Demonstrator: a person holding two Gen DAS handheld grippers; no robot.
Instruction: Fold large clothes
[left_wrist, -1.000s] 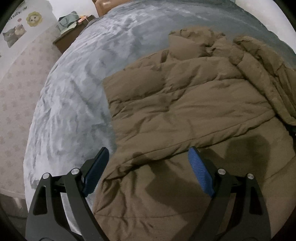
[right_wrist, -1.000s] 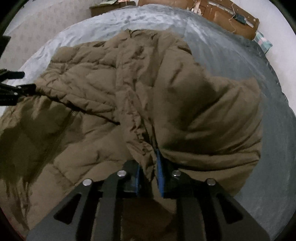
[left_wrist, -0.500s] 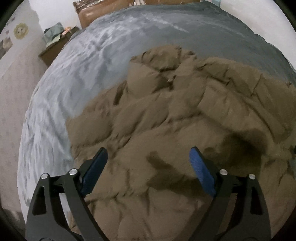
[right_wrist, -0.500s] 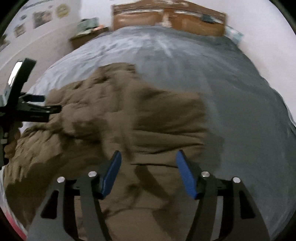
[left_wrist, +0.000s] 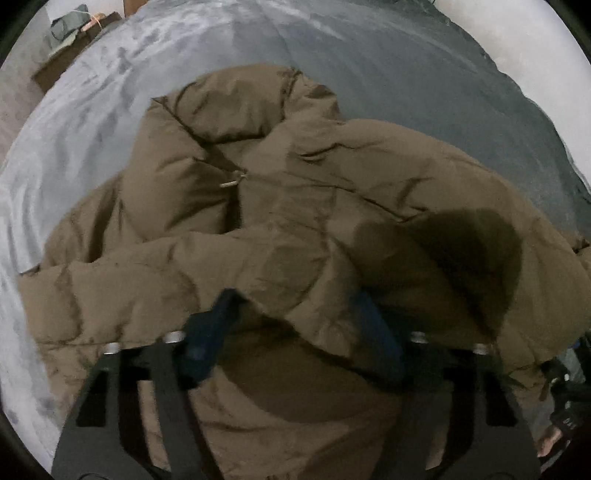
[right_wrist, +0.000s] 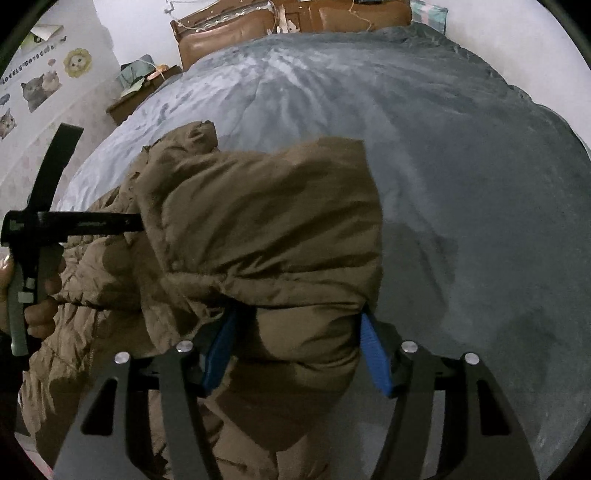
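A brown puffy jacket (left_wrist: 332, 206) lies bunched on the bed, folded over on itself. My left gripper (left_wrist: 295, 325) points steeply down at it and its jaws are closing. A thick fold of the jacket drapes over both blue pads (left_wrist: 210, 332), with a dark gap under it. In the right wrist view the jacket (right_wrist: 266, 221) fills the left half. My right gripper (right_wrist: 295, 350) stands open astride a folded-over bulge that fills the space between its pads (right_wrist: 375, 354). The left gripper (right_wrist: 74, 221), held by a hand, shows at the left edge with its tips hidden in the jacket.
A grey-blue bed cover (right_wrist: 461, 166) spreads to the right of and beyond the jacket. A brown headboard (right_wrist: 295, 22) stands at the far end. A bedside table (right_wrist: 140, 92) with clutter and a wall with cat stickers (right_wrist: 37, 85) are at the left.
The right gripper let go of the fold it pinched, rolled, and came down astride a folded bulge. The left gripper moved across the jacket and its jaws narrowed around a fold.
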